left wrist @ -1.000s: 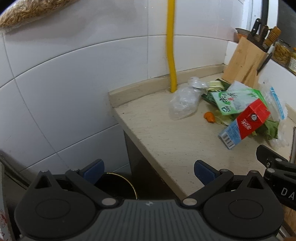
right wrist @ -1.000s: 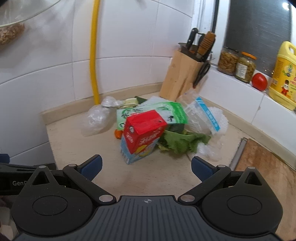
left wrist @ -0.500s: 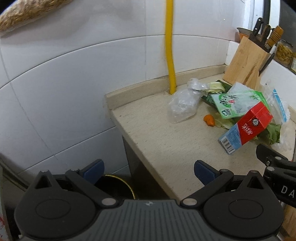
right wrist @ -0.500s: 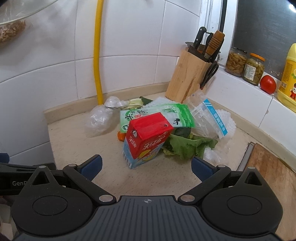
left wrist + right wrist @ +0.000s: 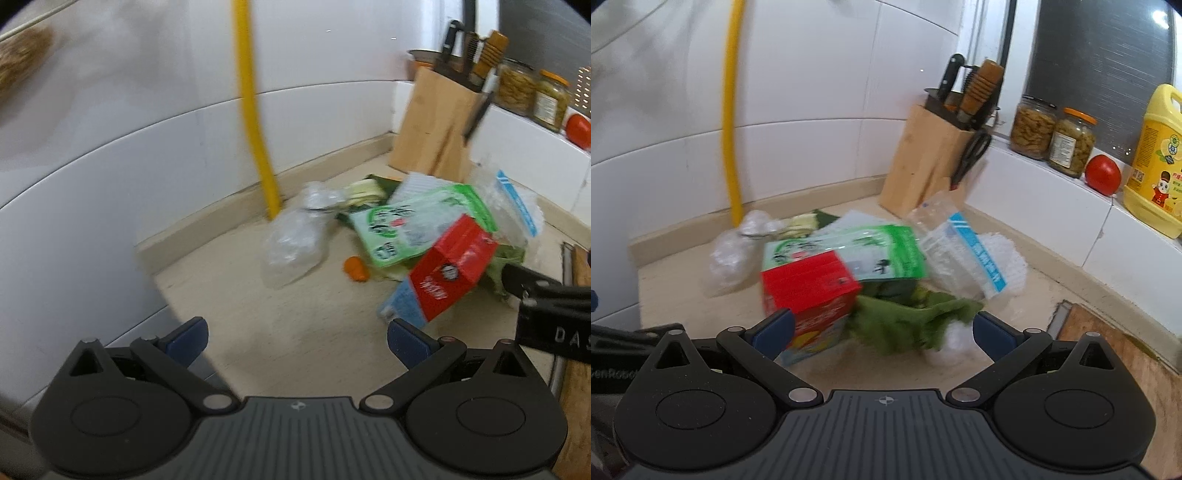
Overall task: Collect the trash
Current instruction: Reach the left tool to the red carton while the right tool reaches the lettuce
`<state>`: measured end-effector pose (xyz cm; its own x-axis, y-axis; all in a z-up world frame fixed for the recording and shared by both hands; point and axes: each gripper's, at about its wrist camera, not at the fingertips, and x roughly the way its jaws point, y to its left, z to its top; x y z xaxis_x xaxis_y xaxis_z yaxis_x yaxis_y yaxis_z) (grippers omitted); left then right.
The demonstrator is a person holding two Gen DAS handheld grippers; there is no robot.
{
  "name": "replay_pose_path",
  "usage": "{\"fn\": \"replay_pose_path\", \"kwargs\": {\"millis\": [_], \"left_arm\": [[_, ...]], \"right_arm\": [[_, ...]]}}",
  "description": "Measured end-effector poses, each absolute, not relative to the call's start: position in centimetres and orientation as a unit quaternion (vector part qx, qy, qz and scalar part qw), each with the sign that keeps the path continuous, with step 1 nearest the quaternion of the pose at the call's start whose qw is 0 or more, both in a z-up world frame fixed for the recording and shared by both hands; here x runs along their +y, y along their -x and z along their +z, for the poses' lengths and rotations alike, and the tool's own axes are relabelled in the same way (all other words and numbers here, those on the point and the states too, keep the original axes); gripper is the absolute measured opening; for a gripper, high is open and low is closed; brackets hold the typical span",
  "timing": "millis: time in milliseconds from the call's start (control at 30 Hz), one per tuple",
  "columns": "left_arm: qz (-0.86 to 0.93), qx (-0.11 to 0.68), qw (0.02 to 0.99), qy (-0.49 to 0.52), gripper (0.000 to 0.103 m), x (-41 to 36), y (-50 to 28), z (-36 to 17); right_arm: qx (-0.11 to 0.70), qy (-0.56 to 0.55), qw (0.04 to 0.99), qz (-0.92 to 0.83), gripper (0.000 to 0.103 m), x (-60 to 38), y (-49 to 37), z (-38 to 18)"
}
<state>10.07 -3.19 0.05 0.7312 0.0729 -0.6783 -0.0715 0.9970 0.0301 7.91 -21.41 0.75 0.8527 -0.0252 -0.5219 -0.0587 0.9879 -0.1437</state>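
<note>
A pile of trash lies on the beige counter [image 5: 236, 295]: a red carton [image 5: 448, 271] [image 5: 809, 288], a green and white wrapper [image 5: 413, 221] [image 5: 857, 251], a crumpled clear bag [image 5: 291, 240] [image 5: 735, 251], a lettuce leaf [image 5: 908, 321], an orange scrap [image 5: 355, 268] and a clear bag with a blue strip [image 5: 964, 254]. My left gripper [image 5: 295, 339] is open and empty over the bare counter, short of the pile. My right gripper [image 5: 882, 332] is open, its fingers either side of the carton's front and the lettuce.
A wooden knife block [image 5: 934, 162] stands in the back corner. A yellow pipe [image 5: 255, 110] runs up the tiled wall. Jars [image 5: 1052, 136], a tomato [image 5: 1102, 175] and a yellow bottle [image 5: 1156, 162] sit on the sill. A wooden board [image 5: 1123, 354] lies at right.
Both grippers moved forward toward the pile. The left swung right from the counter edge over the counter. The right closed in until the carton and lettuce lie between its fingers.
</note>
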Motion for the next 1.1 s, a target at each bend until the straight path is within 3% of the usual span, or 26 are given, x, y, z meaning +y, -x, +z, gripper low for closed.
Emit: {"fn": "replay_pose_path", "kwargs": {"millis": [600, 1100], "left_arm": [[-0.056, 0.338, 0.934, -0.106, 0.1, -8.5, -15.9, -1.9], [-0.123, 0.352, 0.923, -0.091, 0.1, -10.3, -17.1, -1.1]], "right_arm": [[0.305, 0.053, 0.951, 0.004, 0.103, -26.2, -12.6, -0.9], [0.301, 0.021, 0.953, 0.025, 0.103, -27.4, -14.2, -0.5]]}}
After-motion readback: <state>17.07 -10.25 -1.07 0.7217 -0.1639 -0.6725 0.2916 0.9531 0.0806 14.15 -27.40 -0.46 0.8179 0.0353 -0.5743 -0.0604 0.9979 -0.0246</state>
